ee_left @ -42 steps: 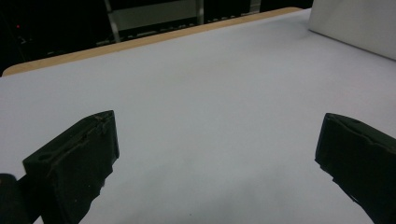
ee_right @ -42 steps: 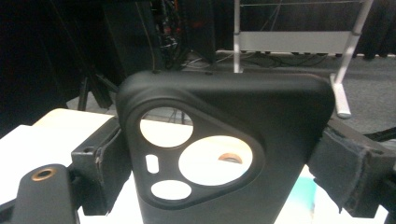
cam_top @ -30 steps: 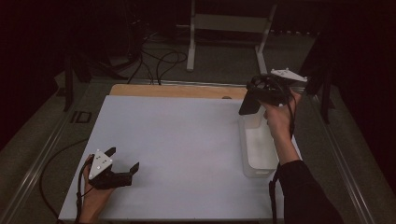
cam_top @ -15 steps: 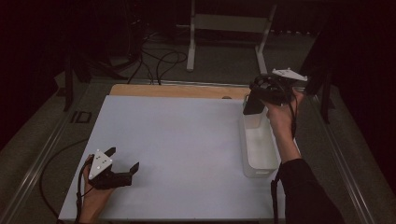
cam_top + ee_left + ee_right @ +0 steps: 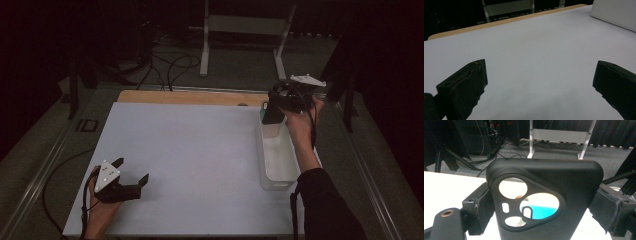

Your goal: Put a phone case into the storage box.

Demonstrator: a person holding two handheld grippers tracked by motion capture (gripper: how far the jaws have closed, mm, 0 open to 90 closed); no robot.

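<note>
My right gripper (image 5: 272, 111) is shut on a black phone case (image 5: 544, 200), held upright over the far end of a clear plastic bin (image 5: 276, 159) at the table's right side. In the right gripper view the case has camera cut-outs, and a turquoise thing shows through them; both jaws press its sides. My left gripper (image 5: 131, 172) rests open near the front left of the white table (image 5: 190, 150). In the left gripper view its fingers (image 5: 464, 87) stand wide apart with nothing between them.
A wooden strip (image 5: 190, 97) runs along the table's far edge. Beyond it stand a metal frame (image 5: 245, 35) and cables (image 5: 165, 60) on the floor. A white block (image 5: 615, 12) shows at the upper right of the left gripper view.
The right gripper has drifted slightly right and a little lower with the phone case. The left gripper has not moved.
</note>
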